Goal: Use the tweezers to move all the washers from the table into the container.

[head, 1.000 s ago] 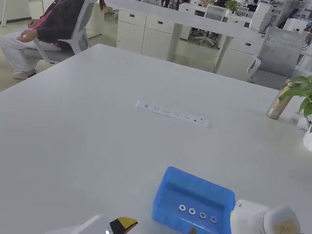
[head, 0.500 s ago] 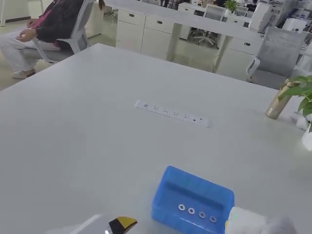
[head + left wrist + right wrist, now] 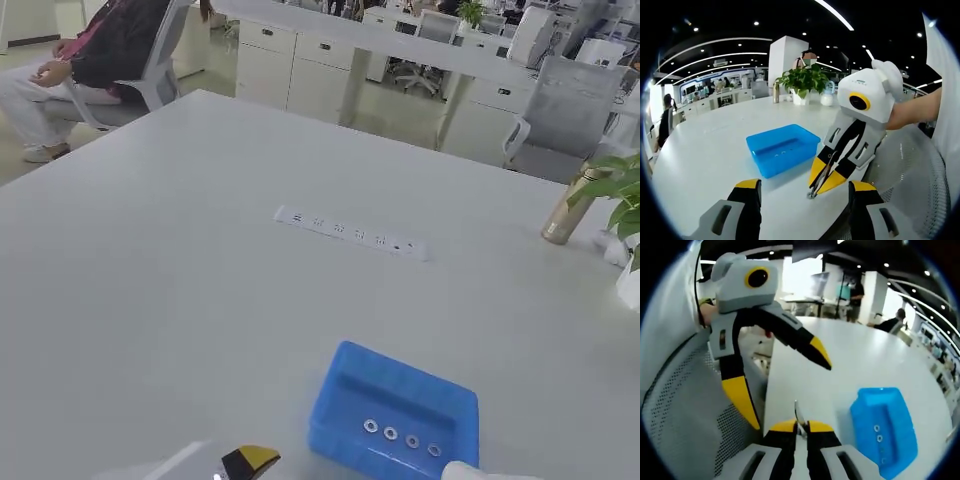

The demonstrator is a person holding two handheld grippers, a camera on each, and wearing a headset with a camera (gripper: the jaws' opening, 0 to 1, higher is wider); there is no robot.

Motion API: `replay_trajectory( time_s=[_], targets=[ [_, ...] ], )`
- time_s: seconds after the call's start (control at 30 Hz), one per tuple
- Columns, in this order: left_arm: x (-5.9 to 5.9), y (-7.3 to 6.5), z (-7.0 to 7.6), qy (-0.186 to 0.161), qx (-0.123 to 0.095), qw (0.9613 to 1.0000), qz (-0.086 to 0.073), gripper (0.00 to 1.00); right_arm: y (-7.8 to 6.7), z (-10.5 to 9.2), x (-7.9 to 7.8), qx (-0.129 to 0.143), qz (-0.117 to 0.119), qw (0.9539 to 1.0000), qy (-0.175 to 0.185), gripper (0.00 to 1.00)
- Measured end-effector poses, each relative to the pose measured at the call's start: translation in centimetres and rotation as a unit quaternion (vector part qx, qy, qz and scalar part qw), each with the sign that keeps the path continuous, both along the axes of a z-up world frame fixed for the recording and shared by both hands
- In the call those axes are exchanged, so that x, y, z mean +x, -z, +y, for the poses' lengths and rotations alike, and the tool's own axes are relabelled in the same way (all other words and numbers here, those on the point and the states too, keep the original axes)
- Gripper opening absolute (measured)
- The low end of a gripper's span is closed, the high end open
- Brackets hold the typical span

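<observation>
Over the last second the right gripper (image 3: 826,176) has drawn back toward the person, its white body sinking almost out of the bottom of the head view. Four washers (image 3: 390,433) lie in a row in the blue container (image 3: 330,410), as before. That container sits on the table (image 3: 200,250) well ahead of the right gripper's jaws, which are pressed together on the tweezers (image 3: 797,414). Just beside it, the left gripper (image 3: 805,189) has its jaws spread with nothing between them. Something small seems to sit at the tweezers' tip, too small to call a washer. That tip hangs near the table's edge, so a loose pinch or a twist of the thin tweezers could drop a washer off the table. A low approach could also shove the light container.
</observation>
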State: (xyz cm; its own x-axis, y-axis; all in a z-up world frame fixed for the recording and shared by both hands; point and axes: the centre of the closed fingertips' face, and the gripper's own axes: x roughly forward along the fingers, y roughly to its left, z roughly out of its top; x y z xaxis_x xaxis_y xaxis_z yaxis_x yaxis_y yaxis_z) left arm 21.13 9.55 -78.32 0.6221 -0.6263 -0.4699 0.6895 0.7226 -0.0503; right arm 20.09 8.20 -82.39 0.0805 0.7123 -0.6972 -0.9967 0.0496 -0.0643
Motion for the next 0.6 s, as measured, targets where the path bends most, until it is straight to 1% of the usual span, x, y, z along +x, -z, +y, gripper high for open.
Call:
replay_trajectory(
  time_s=[0.07,0.2,0.33,0.4,0.43,0.47,0.57,0.6],
  targets=[
    [0.0,0.0,0.0,0.000,0.001,1.0000,-0.001,0.71,0.0,-0.1,-0.1,-0.007,-0.018,0.9996,-0.020,0.03],
    [0.0,0.0,-0.1,0.003,0.001,1.0000,0.000,0.71,-0.1,-0.1,-0.1,-0.006,-0.015,0.9997,-0.021,0.03],
    [0.0,0.0,-0.1,0.004,0.001,1.0000,0.000,0.71,-1.2,-0.3,0.7,0.005,-0.019,0.9997,-0.012,0.03],
    [0.0,0.0,-0.1,0.004,0.000,1.0000,0.001,0.71,-2.5,-0.1,1.2,0.028,-0.002,0.9995,0.010,0.03],
    [0.0,0.1,-0.1,0.005,0.001,1.0000,0.001,0.71,-3.2,-0.1,1.7,0.040,0.002,0.9991,0.017,0.03],
    [0.0,0.1,-0.1,0.005,0.000,1.0000,0.001,0.71,-3.6,-0.2,2.1,0.042,0.001,0.9989,0.020,0.03],
    [0.0,0.0,-0.2,0.005,0.000,1.0000,0.001,0.71,-5.6,-0.3,3.7,0.061,-0.006,0.9973,0.041,0.03],
    [0.0,0.1,-0.2,0.005,0.000,1.0000,0.001,0.71,-6.0,-0.3,4.2,0.066,-0.007,0.9967,0.046,0.03]
  ],
)
